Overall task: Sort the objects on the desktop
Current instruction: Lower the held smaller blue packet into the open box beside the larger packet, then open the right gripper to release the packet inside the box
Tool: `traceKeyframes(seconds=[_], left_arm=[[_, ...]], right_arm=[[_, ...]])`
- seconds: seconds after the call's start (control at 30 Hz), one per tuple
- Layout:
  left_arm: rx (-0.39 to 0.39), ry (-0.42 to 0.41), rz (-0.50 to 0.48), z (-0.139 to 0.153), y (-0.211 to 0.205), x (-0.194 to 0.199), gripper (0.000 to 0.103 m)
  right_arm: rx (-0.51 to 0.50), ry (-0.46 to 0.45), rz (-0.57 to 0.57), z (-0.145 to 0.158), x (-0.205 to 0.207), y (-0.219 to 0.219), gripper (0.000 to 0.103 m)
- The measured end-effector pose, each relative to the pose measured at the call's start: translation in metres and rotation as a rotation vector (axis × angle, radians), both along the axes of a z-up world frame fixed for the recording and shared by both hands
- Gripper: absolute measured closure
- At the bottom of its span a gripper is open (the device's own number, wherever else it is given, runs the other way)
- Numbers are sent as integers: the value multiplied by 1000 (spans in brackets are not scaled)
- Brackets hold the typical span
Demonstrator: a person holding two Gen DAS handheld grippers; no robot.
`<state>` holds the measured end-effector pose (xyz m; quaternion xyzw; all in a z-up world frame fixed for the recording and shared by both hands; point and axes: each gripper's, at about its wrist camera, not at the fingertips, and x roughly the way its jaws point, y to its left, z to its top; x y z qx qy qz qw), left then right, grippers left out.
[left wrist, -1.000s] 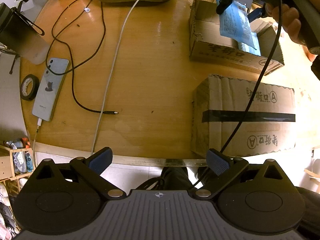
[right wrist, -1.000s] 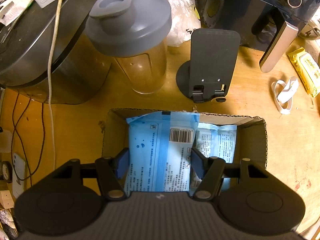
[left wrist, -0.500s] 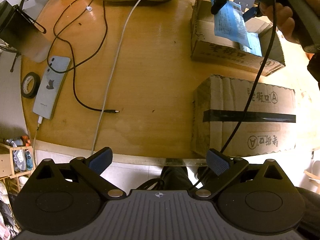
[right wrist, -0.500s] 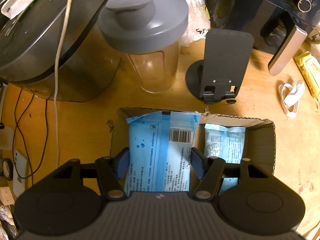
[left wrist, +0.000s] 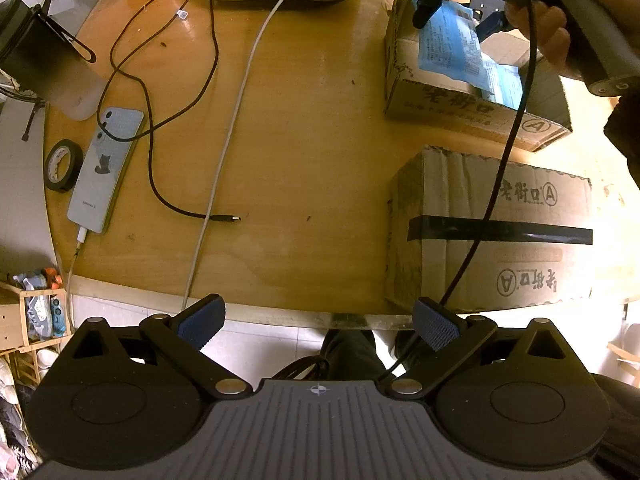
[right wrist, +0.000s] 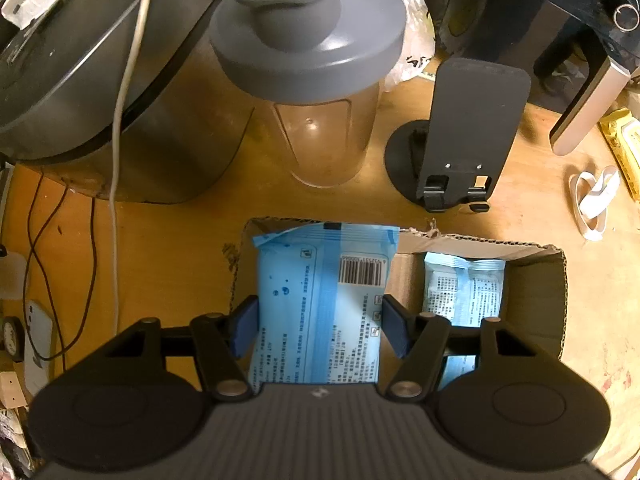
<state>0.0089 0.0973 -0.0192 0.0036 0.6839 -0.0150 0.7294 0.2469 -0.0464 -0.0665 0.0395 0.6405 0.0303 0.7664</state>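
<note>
Blue wet-wipe pack point(right wrist: 320, 304) sits clamped between the pads of the right gripper point(right wrist: 318, 326), barcode side up, held over the left end of the open cardboard box point(right wrist: 536, 280). A second blue pack point(right wrist: 464, 292) lies inside that box toward its right end. In the left wrist view the same box point(left wrist: 452, 100) stands near the desk's far right corner, a taped, closed carton point(left wrist: 492, 228) just nearer at the right edge. Left gripper point(left wrist: 318, 324) hangs past the desk's near edge, fingers spread wide, holding nothing. Phone point(left wrist: 105, 168) lies by the left edge, a black tape roll point(left wrist: 62, 165) just beside it. Beyond the open box: a grey-lidded shaker bottle point(right wrist: 316, 80) and a black phone stand point(right wrist: 464, 136), upright.
</note>
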Motion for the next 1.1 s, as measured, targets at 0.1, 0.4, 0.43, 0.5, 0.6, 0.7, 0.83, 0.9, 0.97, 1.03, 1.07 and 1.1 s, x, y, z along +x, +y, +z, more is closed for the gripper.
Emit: traceKeyframes(seconds=[0.1, 0.4, 0.43, 0.5, 0.6, 0.7, 0.83, 0.9, 0.97, 1.03, 1.07, 1.1], left_arm=[[0, 1, 0, 0, 0, 0, 0], [2, 7, -4, 0, -2, -2, 0], [4, 8, -4, -1, -2, -2, 0], [6, 12, -3, -1, -1, -3, 0], [9, 17, 1, -2, 0, -4, 0], [11, 22, 7, -2, 1, -4, 0], [10, 27, 10, -3, 1, -4, 0], [10, 30, 11, -4, 1, -4, 0], [10, 32, 11, -4, 1, -4, 0], [9, 32, 11, -5, 1, -4, 0], [9, 32, 11, -5, 1, -3, 0], [9, 32, 10, -5, 1, -3, 0]], right_arm=[[0, 2, -1, -2, 0, 0, 41], [-5, 3, 5, -16, 3, 2, 41], [-6, 2, 6, -19, 4, 3, 41], [-5, 6, 7, -25, 5, 3, 41], [-8, 20, 10, -36, 7, 4, 41], [-14, 29, 11, -48, 7, 4, 41], [-14, 38, 4, -62, 6, 2, 41], [-9, 36, 0, -64, 6, 0, 41], [-5, 39, -3, -65, 6, -1, 41], [-5, 41, -2, -65, 6, -1, 41], [-6, 41, -2, -65, 6, -1, 41], [-8, 41, -1, -65, 6, -1, 41]])
